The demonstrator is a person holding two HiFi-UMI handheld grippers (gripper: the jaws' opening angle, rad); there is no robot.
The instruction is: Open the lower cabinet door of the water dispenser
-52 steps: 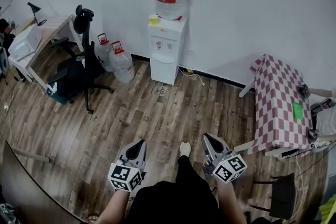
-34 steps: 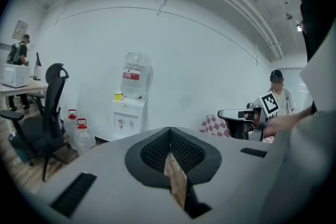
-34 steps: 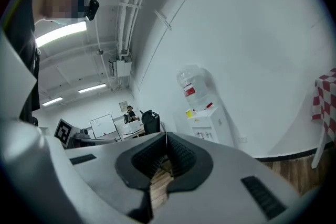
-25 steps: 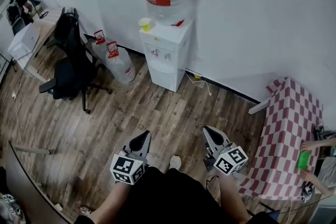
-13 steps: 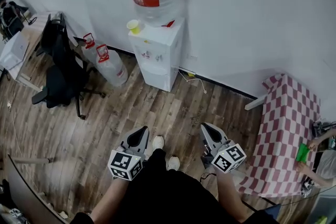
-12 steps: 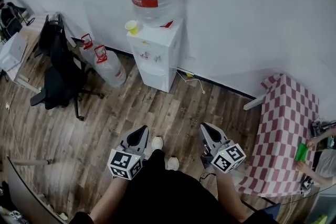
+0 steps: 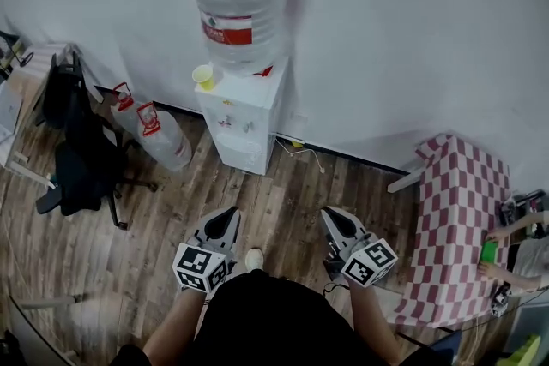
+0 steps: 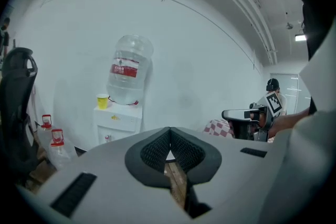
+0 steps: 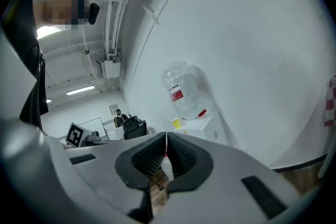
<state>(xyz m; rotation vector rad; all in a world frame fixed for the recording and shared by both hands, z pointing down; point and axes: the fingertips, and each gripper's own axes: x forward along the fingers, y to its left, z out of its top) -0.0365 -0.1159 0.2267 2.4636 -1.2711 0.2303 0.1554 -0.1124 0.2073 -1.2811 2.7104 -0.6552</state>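
The white water dispenser (image 7: 240, 116) stands against the wall with a big clear bottle (image 7: 244, 0) on top and a yellow cup (image 7: 204, 77) on its lid. Its lower cabinet door (image 7: 237, 153) looks closed. My left gripper (image 7: 227, 219) and right gripper (image 7: 333, 217) are held side by side over the wood floor, well short of the dispenser, both shut with nothing in them. The left gripper view shows the dispenser (image 8: 118, 122) beyond the shut left gripper (image 8: 169, 131). In the right gripper view the dispenser (image 9: 203, 124) lies ahead of the shut right gripper (image 9: 166, 137).
Two spare water jugs (image 7: 159, 133) stand left of the dispenser, with a black office chair (image 7: 73, 159) further left. A white cable (image 7: 302, 147) trails on the floor at the dispenser's right. A red-checked table (image 7: 455, 219) is at the right, with another person's hand (image 7: 502, 229) at it.
The dispenser has grown larger and nearer in the head view as I walk toward it. Both grippers have come forward with me and stayed shut.
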